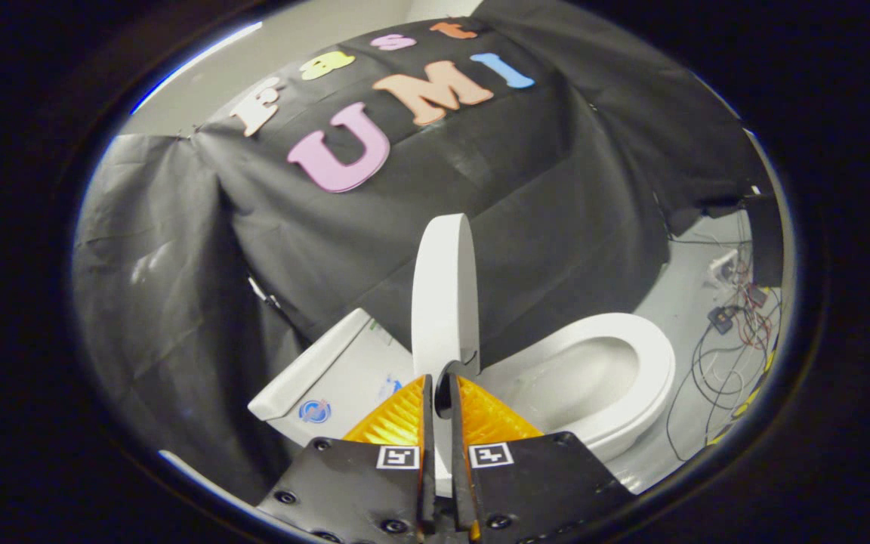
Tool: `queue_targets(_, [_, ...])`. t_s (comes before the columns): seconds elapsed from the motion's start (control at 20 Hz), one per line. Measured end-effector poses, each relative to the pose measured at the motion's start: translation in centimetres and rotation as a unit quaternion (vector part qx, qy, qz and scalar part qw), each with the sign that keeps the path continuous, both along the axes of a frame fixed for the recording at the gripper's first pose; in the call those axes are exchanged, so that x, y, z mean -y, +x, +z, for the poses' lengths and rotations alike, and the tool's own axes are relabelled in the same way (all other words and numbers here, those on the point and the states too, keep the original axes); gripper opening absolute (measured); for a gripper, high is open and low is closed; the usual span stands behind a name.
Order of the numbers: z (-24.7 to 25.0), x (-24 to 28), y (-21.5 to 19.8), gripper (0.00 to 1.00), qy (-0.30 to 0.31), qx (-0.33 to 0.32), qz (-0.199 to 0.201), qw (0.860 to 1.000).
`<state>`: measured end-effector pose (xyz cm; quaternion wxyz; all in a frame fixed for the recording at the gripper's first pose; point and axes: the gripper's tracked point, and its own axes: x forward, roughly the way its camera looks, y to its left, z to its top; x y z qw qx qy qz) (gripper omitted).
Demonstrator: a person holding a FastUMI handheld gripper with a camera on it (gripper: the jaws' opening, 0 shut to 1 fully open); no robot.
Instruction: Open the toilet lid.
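We hold the gripper (441, 387) narrowed onto the edge of the toilet lid (444, 295), both fingers pinching it. The lid stands nearly upright between the tank (333, 374) and the open seat (635, 355). We should ease it gently back toward the tank, then let go without letting it slam.

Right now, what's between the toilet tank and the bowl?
The raised lid stands on edge between tank and bowl, its lower edge pinched in the hand-held gripper.
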<state>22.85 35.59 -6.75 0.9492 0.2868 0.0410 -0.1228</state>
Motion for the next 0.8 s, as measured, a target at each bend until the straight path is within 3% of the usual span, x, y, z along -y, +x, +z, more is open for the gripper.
queue_targets(0.55, [2.8, -11.4, 5.9, 0.17, -0.060, 0.034, 0.134, 0.989])
queue_targets(0.8, [2.6, -14.7, 7.9, 0.17, -0.055, 0.040, 0.176, 0.982])
